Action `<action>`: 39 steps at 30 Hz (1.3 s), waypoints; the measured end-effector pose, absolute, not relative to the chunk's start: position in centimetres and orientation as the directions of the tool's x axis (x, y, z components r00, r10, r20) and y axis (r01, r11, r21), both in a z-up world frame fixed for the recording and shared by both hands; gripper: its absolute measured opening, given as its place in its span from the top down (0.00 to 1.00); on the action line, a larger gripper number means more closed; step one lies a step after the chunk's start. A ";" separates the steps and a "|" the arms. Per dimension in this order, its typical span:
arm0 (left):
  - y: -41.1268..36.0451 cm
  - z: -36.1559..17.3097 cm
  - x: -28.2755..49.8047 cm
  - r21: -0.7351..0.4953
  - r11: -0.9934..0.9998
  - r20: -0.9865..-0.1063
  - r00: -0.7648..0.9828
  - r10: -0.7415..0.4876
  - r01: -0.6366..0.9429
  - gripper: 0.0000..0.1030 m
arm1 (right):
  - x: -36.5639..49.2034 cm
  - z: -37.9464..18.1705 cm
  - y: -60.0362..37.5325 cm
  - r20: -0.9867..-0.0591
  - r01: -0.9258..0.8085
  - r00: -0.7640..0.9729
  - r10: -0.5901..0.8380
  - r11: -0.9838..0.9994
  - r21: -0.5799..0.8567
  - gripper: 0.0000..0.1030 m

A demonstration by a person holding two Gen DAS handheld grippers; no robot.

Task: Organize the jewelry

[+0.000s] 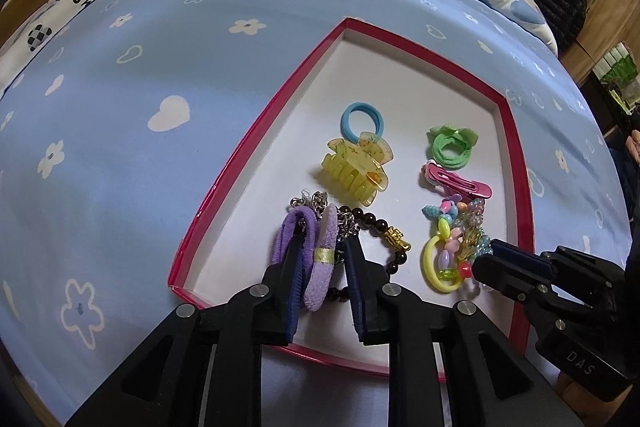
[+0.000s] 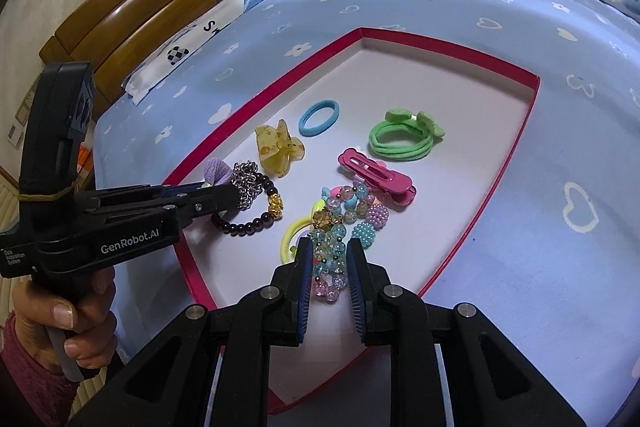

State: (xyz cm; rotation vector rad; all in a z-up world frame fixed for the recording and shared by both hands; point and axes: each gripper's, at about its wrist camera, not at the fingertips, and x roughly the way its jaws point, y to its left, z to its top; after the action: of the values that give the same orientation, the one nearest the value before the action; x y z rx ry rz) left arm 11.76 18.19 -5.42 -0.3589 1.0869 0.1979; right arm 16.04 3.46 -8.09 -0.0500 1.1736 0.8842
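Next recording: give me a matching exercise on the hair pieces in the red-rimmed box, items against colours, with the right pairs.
Items:
1. claw clip
2. plain hair tie
3. flat snap clip
4. fuzzy scrunchie

Colours:
A. purple
B. pink
C. translucent yellow
D. light blue

Pairs: 1-C, 2-D, 3-B, 4-A

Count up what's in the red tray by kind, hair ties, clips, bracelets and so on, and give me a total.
Inside the red tray:
Hair ties: 4, purple, blue, green, yellow
Hair clips: 2, yellow claw clip, pink snap clip
Bead bracelets: 2, dark one with gold charm, pastel one
Silver chain: 1
Total: 9
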 end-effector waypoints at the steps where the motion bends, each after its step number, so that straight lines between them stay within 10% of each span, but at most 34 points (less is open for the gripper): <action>1: 18.2 -5.4 11.7 -0.190 0.924 -0.889 0.457 -0.019 -0.332 0.78 | 16.0 -8.1 3.5 -0.812 -0.620 0.100 0.575 0.675 0.401 0.81; 21: 18.6 -2.8 7.5 -0.232 0.909 -0.836 0.549 -0.004 -0.346 0.41 | 15.0 -5.1 1.9 -0.763 -0.600 0.191 0.617 0.689 0.407 0.62; 39: 16.4 0.0 -0.9 -0.222 0.891 -0.770 0.632 0.090 -0.397 0.09 | 10.9 -2.5 -2.3 -0.670 -0.596 0.375 0.640 0.720 0.355 0.14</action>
State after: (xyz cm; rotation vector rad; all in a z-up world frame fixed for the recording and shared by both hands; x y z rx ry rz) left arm -0.93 16.38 0.00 -0.3933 0.8458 0.2868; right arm 10.92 -2.32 -2.54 0.0566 0.8834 0.7915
